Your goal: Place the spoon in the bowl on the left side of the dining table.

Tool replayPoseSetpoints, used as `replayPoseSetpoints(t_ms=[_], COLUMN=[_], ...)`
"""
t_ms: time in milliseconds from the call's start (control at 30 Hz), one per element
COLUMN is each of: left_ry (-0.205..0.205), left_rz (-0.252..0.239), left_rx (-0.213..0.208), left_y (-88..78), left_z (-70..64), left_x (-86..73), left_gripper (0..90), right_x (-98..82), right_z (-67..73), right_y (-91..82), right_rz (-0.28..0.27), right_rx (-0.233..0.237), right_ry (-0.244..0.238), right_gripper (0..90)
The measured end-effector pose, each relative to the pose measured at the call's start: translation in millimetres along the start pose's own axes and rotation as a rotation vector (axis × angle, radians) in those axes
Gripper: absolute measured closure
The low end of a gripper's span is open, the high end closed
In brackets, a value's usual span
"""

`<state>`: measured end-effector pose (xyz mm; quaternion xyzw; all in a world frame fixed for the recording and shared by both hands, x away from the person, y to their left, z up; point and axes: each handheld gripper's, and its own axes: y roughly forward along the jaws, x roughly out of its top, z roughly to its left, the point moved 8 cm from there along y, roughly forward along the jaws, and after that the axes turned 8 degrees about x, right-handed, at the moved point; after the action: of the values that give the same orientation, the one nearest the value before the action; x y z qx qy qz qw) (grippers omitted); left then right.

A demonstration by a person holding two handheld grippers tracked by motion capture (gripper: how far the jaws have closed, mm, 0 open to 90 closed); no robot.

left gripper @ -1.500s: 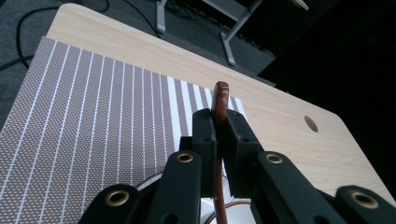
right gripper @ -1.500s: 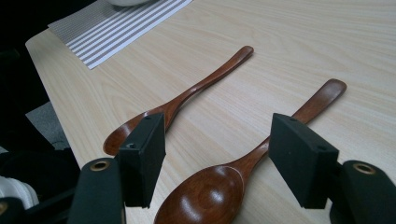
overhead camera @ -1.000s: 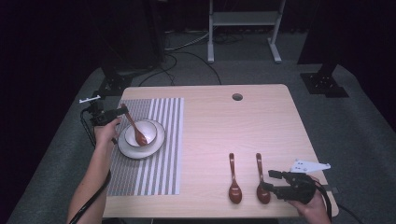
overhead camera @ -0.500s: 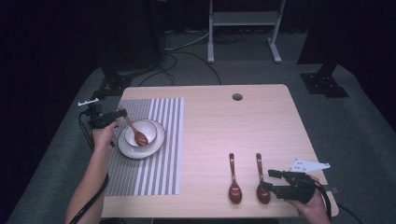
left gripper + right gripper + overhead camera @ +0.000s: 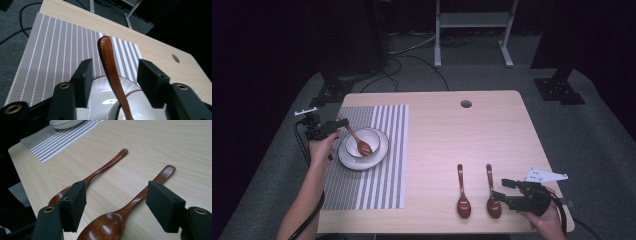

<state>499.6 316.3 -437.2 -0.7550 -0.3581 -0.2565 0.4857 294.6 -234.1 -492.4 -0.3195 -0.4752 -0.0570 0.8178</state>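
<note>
left gripper [image 5: 333, 126] jaws just opening, apart either side of spoon [image 5: 112, 75], pads clear; spoon rests in bowl [image 5: 362, 142] on plate [image 5: 346, 159]. right gripper [image 5: 500, 196] jaws opening, straddling table spoon [image 5: 130, 207].

The high view is dim at the borders: room around the table [image 5: 452, 150] is nearly black, w/ a dark vignette in the corners. Light falls from above onto the tabletop, brightest approx. at its middle, a soft pinkish patch there. Shadows are weak and short. That picture is a bit soft and grainy, small details not sharp.

Left gripper view is brighter. The spoon handle [image 5: 108, 57] between the jaws carries a glossy highlight along its edge; the plate [image 5: 102, 92] below the jaws shows white glare. The jaws themselves are near and slightly blurred.

Right gripper view is evenly lit, wood grain beyond the jaws sharp. The spoon bowl [image 5: 105, 228] between the jaws shines softly. Far corner left of the jaws goes dark.
</note>
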Motion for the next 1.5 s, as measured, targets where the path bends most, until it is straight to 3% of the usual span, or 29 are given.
replayPoseSetpoints(t_ms=[67,333,667,767,1133,1333,1500], left_ry=[-0.004,-0.006,0.030,0.038,0.135,0.159,0.204], left_rz=[0.005,0.016,0.012,0.017,0.018,0.022,0.032], left_rx=[0.004,0.000,-0.045,-0.050,-0.114,-0.145,-0.169], left_y=[-1.7,-11.4,-29.4,-31.6,-42.5,-44.7,-46.1], left_z=[0.3,2.6,-3.6,-6.0,-41.9,-56.7,-74.2], left_x=[-1.9,-10.1,-25.7,-29.7,-48.1,-57.0,-69.6], left_gripper=[37.3,20.6,16.3,11.4,9.2,9.2,9.2], right_x=[0.4,2.3,3.8,3.6,3.5,3.3,2.4], right_z=[-0.7,-3.2,-0.1,-0.8,-1.2,-1.9,-2.3], right_y=[-1.8,-5.3,-6.7,-7.2,-10.9,-13.0,-14.3], right_rz=[-0.003,-0.010,-0.014,-0.015,-0.026,-0.030,-0.030], right_rx=[-0.008,-0.019,-0.024,-0.025,-0.031,-0.033,-0.035], right_ry=[0.003,0.012,0.007,0.009,0.012,0.013,0.015], right_gripper=[30.1,29.1,28.6,28.6,28.2,28.2,28.1])
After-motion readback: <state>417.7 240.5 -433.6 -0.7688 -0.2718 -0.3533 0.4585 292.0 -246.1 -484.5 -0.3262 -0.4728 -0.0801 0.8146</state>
